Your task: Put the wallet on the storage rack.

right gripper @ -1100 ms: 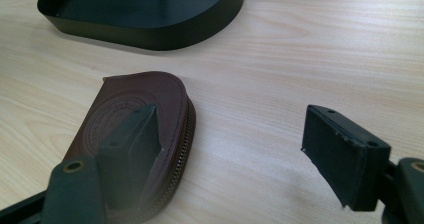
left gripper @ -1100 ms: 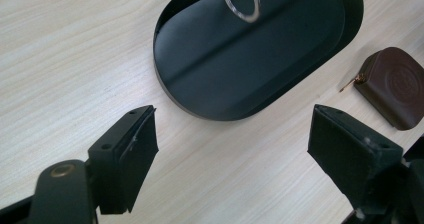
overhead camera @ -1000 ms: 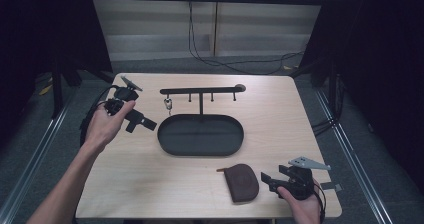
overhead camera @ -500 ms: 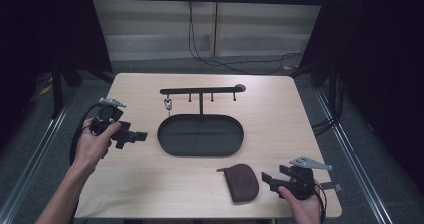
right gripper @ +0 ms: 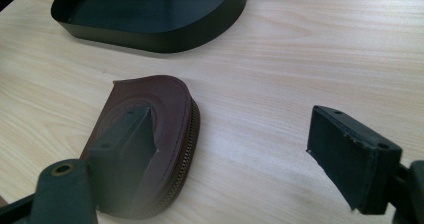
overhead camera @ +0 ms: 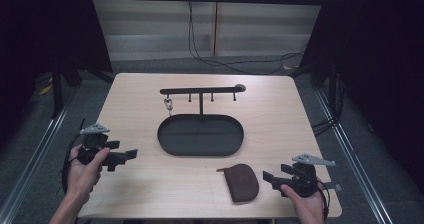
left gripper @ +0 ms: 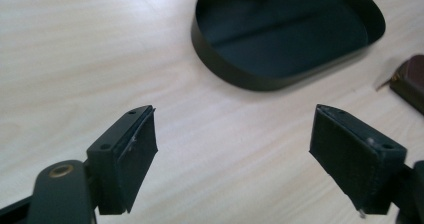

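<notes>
My left gripper [overhead camera: 124, 151] hovers open over the table's near left, pointing toward the black oval tray [overhead camera: 200, 153]. In the left gripper view its jaws [left gripper: 235, 134] stand wide apart with only bare wood between them, the tray [left gripper: 235, 79] ahead and the brown pouch [left gripper: 410, 81] at the right edge. My right gripper [overhead camera: 274, 174] rests at the near right, just right of the brown zipped pouch [overhead camera: 241, 182]. Its jaws [right gripper: 230, 134] have just been opening further; the left one overlaps the pouch [right gripper: 150, 129], and nothing is pressed between them.
Behind the tray stands a black T-shaped rack [overhead camera: 200, 90] with short pegs, and a small metal clip [overhead camera: 168, 104] hangs near its left end. The tray's wall [right gripper: 165, 41] rises beyond the pouch. Dark floor and cables surround the table.
My left hand has come away from the rack's left end, moving down toward the table's near-left side. The right hand has stayed beside the pouch.
</notes>
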{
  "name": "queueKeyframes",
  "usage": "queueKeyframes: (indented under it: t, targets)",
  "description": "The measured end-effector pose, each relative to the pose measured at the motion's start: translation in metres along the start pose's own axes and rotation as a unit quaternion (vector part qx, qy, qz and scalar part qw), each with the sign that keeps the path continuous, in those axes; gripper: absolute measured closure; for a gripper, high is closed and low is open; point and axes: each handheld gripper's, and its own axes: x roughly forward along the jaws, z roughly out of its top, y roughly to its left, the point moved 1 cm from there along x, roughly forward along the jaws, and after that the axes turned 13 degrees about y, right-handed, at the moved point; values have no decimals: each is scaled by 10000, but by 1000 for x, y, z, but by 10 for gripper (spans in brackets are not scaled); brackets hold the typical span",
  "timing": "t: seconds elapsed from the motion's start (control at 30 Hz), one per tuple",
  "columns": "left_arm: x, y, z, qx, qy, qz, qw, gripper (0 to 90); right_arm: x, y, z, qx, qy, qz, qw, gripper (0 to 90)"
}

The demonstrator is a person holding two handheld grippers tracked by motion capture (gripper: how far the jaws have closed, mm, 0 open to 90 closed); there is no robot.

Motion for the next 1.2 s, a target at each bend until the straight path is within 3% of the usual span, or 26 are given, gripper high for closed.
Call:
queueKeyframes:
  t: [0.07, 0.13, 0.2, 0.3, 0.47, 0.7, 0.83, 1.03, 1.2]
  targets:
    - [3, 0, -8, -20, -36, -49, 10000, 188, -2, -2, 2, 28, 14, 3, 10000, 180]
    - [7, 2, -14, -66, 85, -205, 9997, 175, -2, -3, 4, 80, 107, -29, 9999, 177]
    - [9, 3, -19, -15, 186, -126, 9997, 169, -1, -2, 5, 67, 236, -41, 9997, 191]
    - [7, 2, -27, 59, 125, -131, 9998, 171, 1, 4, 7, 63, 462, 83, 9989, 191]
    - [9, -1, -44, 211, 11, -150, 9997, 171, 4, 14, 14, -142, 894, 112, 9958, 228]
    - [14, -6, -58, 368, -22, -309, 9988, 171, 8, 26, 29, -354, 1229, 154, 9917, 214]
    - [21, -7, -64, 310, 127, -313, 9989, 171, 12, 30, 37, -401, 1449, 139, 9885, 234]
    - [23, -15, -68, 451, 119, -334, 9984, 170, 21, 37, 49, -482, 1895, 219, 9805, 313]
    - [28, -18, -71, 581, 298, -401, 9971, 171, 25, 39, 58, -487, 2167, 131, 9749, 315]
